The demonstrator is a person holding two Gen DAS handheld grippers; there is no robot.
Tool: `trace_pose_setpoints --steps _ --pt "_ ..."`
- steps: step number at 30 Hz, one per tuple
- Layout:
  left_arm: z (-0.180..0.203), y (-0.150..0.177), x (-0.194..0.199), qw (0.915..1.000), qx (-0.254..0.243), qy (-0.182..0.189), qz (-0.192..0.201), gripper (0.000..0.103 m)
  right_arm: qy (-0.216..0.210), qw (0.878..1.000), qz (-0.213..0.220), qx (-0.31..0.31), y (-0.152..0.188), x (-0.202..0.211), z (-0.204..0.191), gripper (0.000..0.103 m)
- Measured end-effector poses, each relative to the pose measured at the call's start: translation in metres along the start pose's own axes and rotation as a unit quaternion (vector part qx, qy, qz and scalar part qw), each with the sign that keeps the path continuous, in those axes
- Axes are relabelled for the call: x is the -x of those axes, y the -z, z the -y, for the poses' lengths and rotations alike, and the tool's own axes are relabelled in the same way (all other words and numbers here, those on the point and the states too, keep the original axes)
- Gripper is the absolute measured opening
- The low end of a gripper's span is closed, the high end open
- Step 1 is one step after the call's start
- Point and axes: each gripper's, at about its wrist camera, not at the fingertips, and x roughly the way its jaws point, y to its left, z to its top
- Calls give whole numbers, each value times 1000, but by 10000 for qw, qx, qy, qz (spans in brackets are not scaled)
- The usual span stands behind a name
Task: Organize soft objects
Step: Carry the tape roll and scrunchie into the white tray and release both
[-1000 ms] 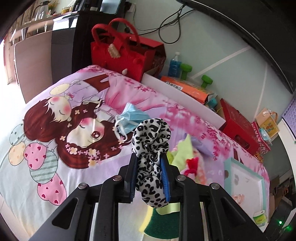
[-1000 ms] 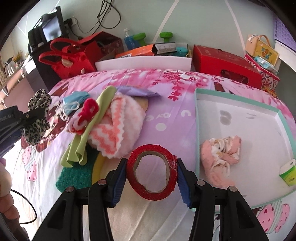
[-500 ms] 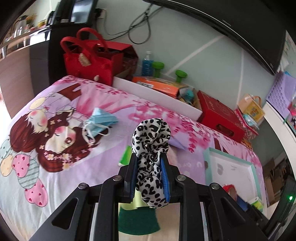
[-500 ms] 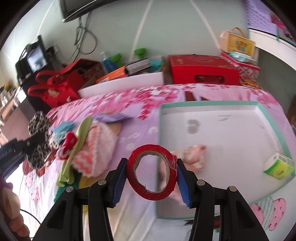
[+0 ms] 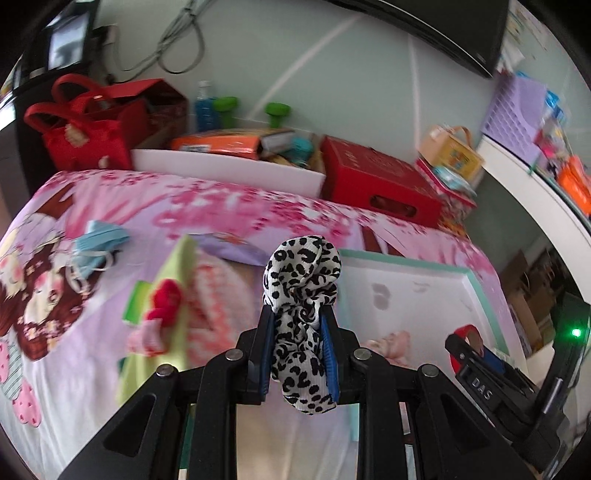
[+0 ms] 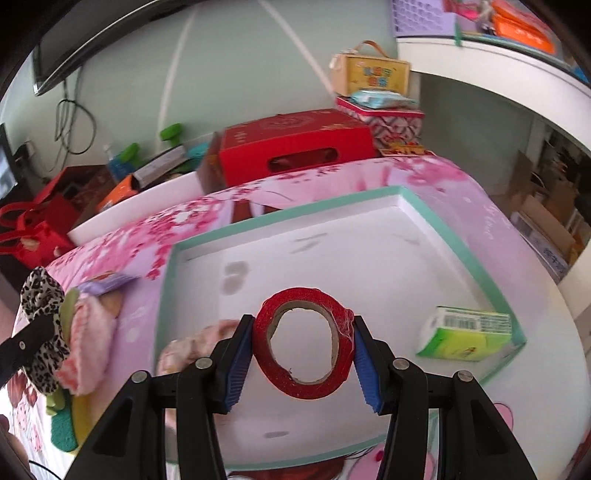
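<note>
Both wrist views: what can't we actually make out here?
- Left wrist view: the pile of soft things left of the tray is motion-blurred; single items run together.
- Left wrist view: the right gripper is seen from the side, so the red tape roll mostly hides behind it.
- Right wrist view: the pink cloth in the tray is partly covered by the gripper fingers.
- Right wrist view: print on the green box is too small.

I see home bedroom: cartoon bedsheet (image 5: 92,266), red handbag (image 5: 85,129), green dumbbells (image 5: 251,107), wall TV (image 5: 424,29), gift boxes (image 6: 295,144).
</note>
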Motion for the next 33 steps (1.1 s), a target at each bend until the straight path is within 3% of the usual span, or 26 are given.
trace_pose_setpoints --steps 11,23,33 --pt "56 2 -35 9970 -600 208 -431 25 350 9989 -86 -286 -1 -11 31 54" --pt "109 -3 -74 9932 -984 418 -470 25 440 9970 -17 -638 -2 -9 58 54" --pt "124 3 -90 9914 -1089 477 -545 27 420 9967 4 -697 -2 -8 63 54"
